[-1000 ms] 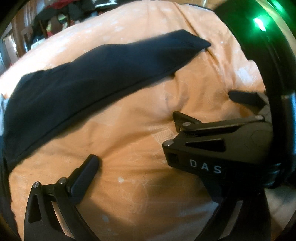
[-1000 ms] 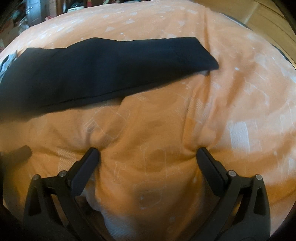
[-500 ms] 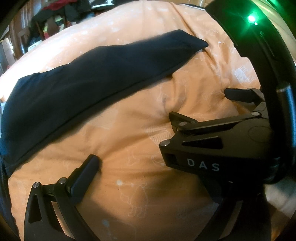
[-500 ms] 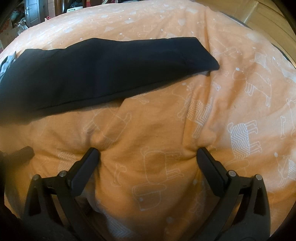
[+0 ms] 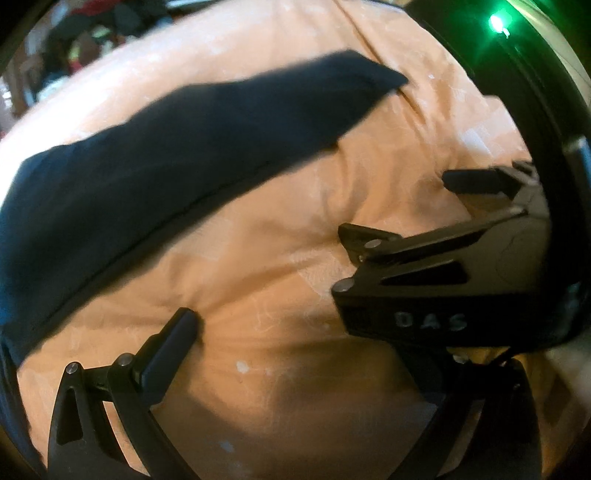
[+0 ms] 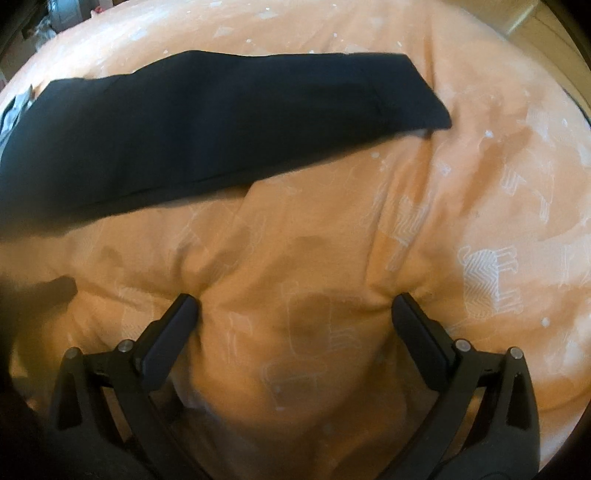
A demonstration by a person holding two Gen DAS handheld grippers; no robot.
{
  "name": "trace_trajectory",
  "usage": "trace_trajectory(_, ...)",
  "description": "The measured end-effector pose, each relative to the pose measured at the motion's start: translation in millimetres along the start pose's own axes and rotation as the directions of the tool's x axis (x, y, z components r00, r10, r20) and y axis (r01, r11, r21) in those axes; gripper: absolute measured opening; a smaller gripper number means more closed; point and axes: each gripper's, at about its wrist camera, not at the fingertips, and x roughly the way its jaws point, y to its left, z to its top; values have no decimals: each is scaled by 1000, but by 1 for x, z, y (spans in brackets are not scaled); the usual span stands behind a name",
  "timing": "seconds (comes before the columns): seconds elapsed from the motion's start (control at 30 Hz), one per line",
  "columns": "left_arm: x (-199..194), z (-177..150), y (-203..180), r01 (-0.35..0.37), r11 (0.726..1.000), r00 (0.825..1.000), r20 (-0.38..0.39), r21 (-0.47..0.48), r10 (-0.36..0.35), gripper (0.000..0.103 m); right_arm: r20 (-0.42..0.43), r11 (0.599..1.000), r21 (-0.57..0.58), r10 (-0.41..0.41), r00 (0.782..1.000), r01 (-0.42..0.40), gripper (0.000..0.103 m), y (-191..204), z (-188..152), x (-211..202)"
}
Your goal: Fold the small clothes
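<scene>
Grippers at rest on the orange duvet [image 6: 480,166]: right gripper [image 6: 295,314] and left gripper [image 5: 295,325] remain spread and empty, while the folded dark garment [image 6: 221,129] lies unchanged beyond, suggesting this fold is finished.

Both my pictures look warm and a bit dim, with soft light on the orange blanket [image 6: 480,184]. Everything is a little blurry, and the white animal drawings on it look smeared. The edges bend round like a ball and go black in the corners. A bright green light [image 5: 496,24] glares at the top right of my left view. Dark shadows sit low in the middle of both views.
</scene>
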Motion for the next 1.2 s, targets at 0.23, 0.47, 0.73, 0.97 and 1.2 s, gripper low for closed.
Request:
trace_trajectory(0.23, -63, -10, 44, 131, 991, 990, 45, 12, -131, 103, 316, 991, 7, -130, 940, 135, 103, 8, -9, -73)
trace_trajectory(0.47, -241, -50, 117, 56, 998, 928, 370, -10, -49, 103, 864, 990, -43, 103, 493, -132, 103, 46, -59, -265)
trace_trajectory(0.73, -413, -107, 155, -176, 982, 760, 625, -68, 180, 103, 863, 790, -277, 455, 221, -547, 103, 171, -114, -332)
trace_trajectory(0.97, -483, -167, 213, -172, 949, 738, 604, -265, 302, 103, 824, 846, -260, 446, 349, -466, 103, 220, -143, -369)
trace_trajectory(1.2, -522, -219, 254, -398, 803, 593, 543, -444, 595, 103, 810, 889, -235, 402, 426, -392, 103, 248, -155, -392)
